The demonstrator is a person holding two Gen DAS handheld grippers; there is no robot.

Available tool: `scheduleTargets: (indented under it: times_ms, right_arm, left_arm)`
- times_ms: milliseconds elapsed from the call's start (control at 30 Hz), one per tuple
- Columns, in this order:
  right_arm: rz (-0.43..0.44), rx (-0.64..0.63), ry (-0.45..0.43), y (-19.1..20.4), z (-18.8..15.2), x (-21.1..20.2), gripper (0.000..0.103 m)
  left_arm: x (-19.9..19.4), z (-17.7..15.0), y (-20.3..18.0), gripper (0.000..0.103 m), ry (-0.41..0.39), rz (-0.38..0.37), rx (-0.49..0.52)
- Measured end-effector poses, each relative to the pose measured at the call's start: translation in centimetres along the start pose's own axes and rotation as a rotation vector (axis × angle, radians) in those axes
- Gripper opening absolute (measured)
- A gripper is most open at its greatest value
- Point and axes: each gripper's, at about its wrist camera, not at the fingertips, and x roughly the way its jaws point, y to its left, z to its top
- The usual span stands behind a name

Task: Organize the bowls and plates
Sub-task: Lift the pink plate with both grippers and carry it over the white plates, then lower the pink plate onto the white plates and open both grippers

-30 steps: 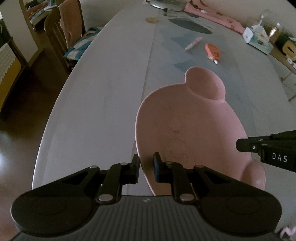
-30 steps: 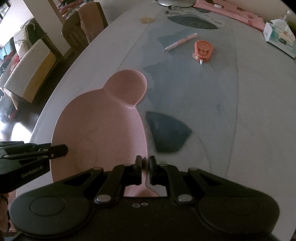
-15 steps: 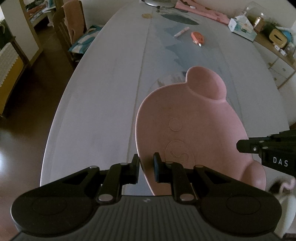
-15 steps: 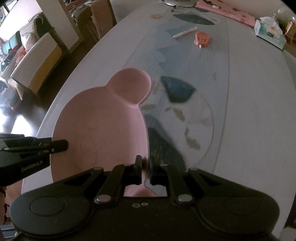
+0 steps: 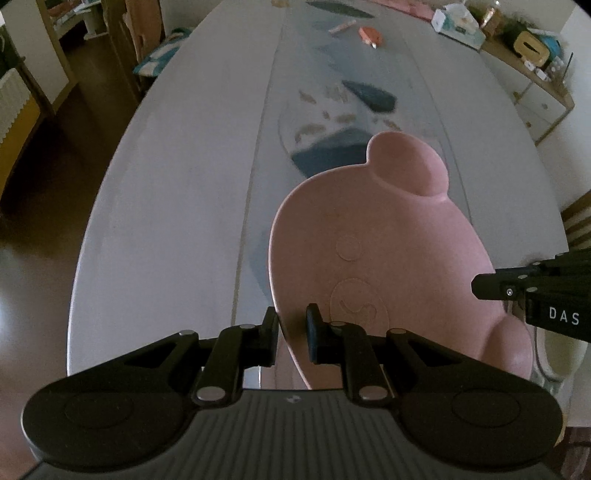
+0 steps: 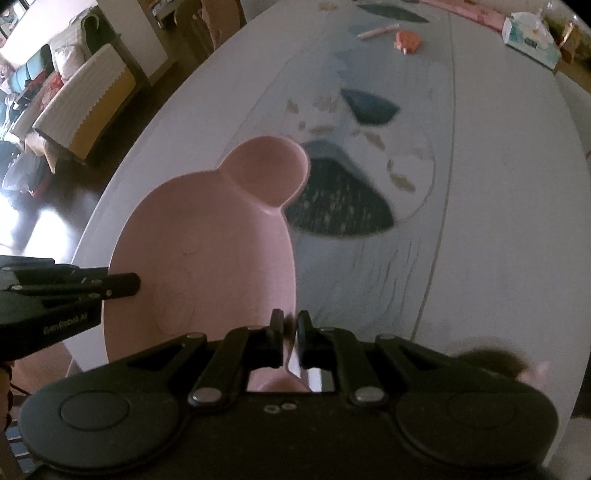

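Note:
A pink bear-shaped plate [image 5: 384, 258] with round ear dishes hangs above the long white table [image 5: 177, 177], held between both grippers. My left gripper [image 5: 291, 328] is shut on the plate's left rim. My right gripper [image 6: 290, 332] is shut on the right rim of the same plate [image 6: 207, 258]. Each gripper shows in the other's view: the right one [image 5: 484, 286] at the right edge, the left one [image 6: 125, 284] at the left edge. The plate's underside is hidden.
A printed mat [image 6: 354, 199] with dark patches lies on the table beyond the plate. Farther off are an orange tape dispenser [image 6: 408, 40], a pink pen [image 6: 378, 31] and a tissue box [image 6: 532, 37]. Chairs [image 5: 129, 48] stand at the left, a sideboard [image 5: 539, 77] at the right.
Both grippers have carried the plate back along the table toward its near end; the pen, tape dispenser and tissue box now look farther away, and more of the mat shows.

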Motion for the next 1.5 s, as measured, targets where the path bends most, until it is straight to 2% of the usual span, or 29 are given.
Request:
scheduleTargets:
  times_ms: [267,533,833,1267,1333,1500]
  right_arm:
    - [-0.011,0.012,0.040,0.7,-4.1,0.6,0.008]
    - [-0.024,0.010,0.055,1.3,-5.8,1.8,0.008]
    - [-0.038,0.008,0.058,1.3,-5.9,2.5,0.008]
    - [-0.057,0.016,0.063,0.9,-5.8,2.5,0.008]
    - [-0.055,0.023,0.062,0.8,-5.8,2.5,0.009]
    - [-0.052,0.031,0.062,0.8,-5.7,2.5,0.019]
  left_arm:
    - [0.7,-4.0,-0.1,0.014,0.024,-0.016,0.001]
    - [1.8,-5.3,0.1,0.014,0.022,-0.006,0.006]
    - [2.8,-5.8,0.3,0.014,0.009,-0.013,0.001]
    - [3.7,-6.2,0.3,0.014,0.020,-0.063,-0.015]
    - [3.8,-6.2,0.3,0.014,0.020,-0.066,-0.014]
    - [3.5,-6.3,0.5,0.015,0.010,-0.075,-0.013]
